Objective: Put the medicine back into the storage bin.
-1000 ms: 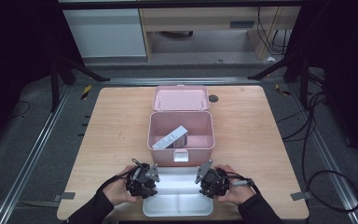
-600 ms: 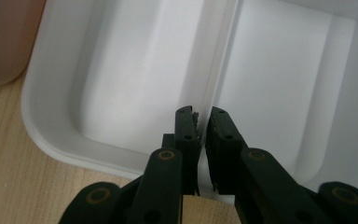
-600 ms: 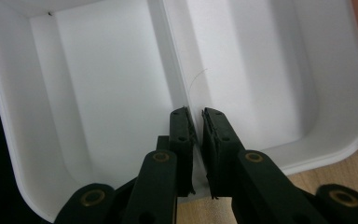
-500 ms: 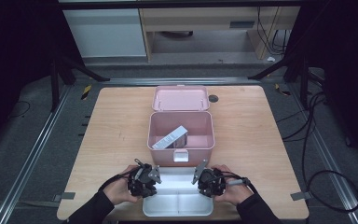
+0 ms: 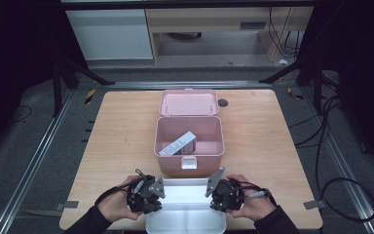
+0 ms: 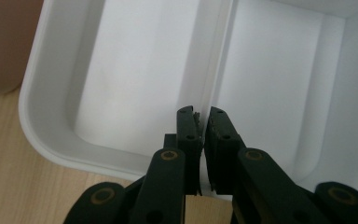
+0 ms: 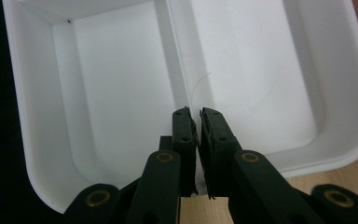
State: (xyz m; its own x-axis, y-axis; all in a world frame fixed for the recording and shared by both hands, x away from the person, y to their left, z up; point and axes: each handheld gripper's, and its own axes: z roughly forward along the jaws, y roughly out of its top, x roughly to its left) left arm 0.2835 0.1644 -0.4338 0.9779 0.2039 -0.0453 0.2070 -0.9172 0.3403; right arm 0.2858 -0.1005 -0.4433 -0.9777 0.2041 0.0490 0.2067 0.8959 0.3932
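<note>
A white two-compartment tray [image 5: 185,207] lies at the table's near edge, just in front of an open pink box [image 5: 209,148]. My left gripper [image 5: 159,194] holds the tray's left end. In the left gripper view the left gripper [image 6: 203,119] is shut on the tray's middle divider [image 6: 214,70]. My right gripper [image 5: 213,193] holds the right end. In the right gripper view the right gripper [image 7: 195,116] is likewise shut on the divider [image 7: 175,60]. Both compartments are empty. A silver tube [image 5: 177,144] lies slanted inside the pink box.
The box's lid [image 5: 188,102] lies flat behind it, and a white latch [image 5: 189,162] hangs on its front wall. A small dark disc [image 5: 222,103] sits near the table's far edge. Bare wood [image 5: 112,141] spreads left and right of the box. Cables [image 5: 341,195] lie on the floor at right.
The tray held between both grippers has shifted slightly toward the near edge of the table. The hands have barely moved.
</note>
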